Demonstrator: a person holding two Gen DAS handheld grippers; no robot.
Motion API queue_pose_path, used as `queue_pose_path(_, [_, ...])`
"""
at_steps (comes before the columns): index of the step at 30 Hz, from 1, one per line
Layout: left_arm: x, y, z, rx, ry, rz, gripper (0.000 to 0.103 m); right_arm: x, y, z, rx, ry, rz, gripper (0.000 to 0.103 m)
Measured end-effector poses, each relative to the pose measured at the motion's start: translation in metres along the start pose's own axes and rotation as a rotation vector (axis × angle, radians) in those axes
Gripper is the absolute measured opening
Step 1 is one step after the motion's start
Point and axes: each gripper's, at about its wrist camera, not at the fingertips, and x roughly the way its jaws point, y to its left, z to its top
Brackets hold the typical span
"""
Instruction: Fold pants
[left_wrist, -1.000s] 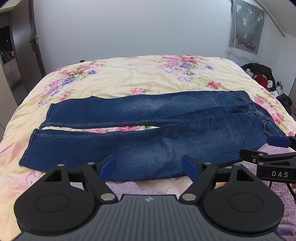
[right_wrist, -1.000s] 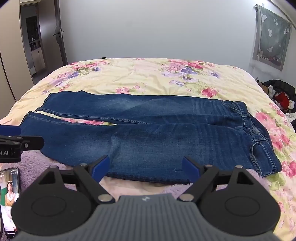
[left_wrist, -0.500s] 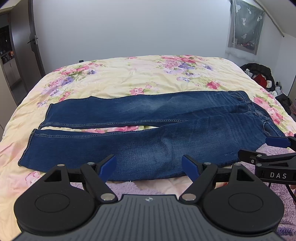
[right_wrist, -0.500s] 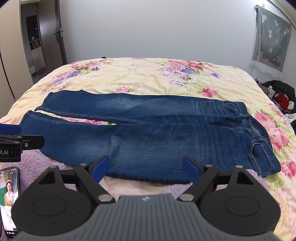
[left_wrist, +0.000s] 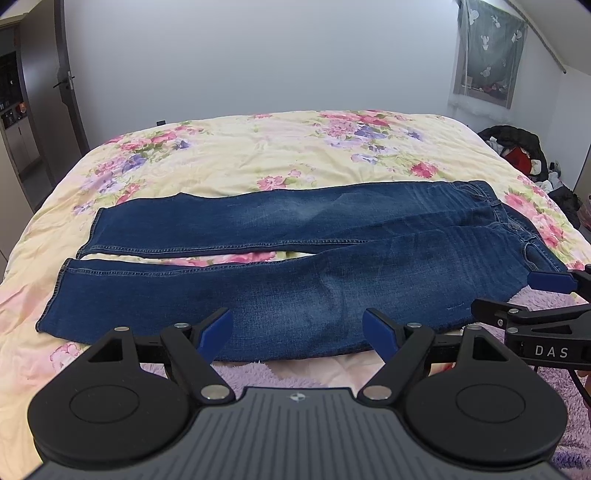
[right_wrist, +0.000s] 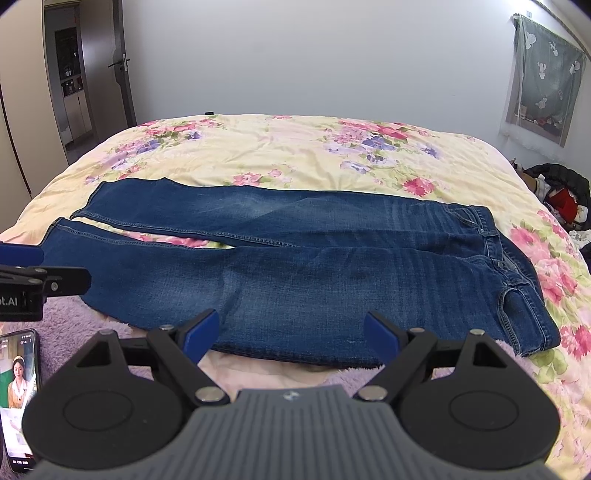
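Jeans (left_wrist: 295, 266) lie flat just beyond both tongs (left_wrist: 297, 332) (right_wrist: 291, 332) — each spread, empty.

So the bed (left_wrist: 258, 147) is taking up most of both views, wearing a pale yellow floral cover (right_wrist: 295, 147) with pink and purple flowers scattered over it. A pair of dark blue jeans (left_wrist: 295, 258) is lying flat and unfolded right on that cover, stretched sideways across the bed, leg cuffs pointing left and waistband sitting at the right, with a sliver of cover showing between the two legs. Along the near edge a fuzzy lilac blanket (right_wrist: 74, 314) is peeking out, and the jeans' near edge is overlapping it. A phone (right_wrist: 18, 398) with its screen lit is resting on that blanket at the left.
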Motion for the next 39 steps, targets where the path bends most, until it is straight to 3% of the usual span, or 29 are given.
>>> queue_pose_path(39, [0.0009, -0.0051, 0.0004, 0.007, 0.007, -0.015, 0.094, -0.002, 0.0048, -0.0002, -0.011, 0.001, 0.0, 0.082])
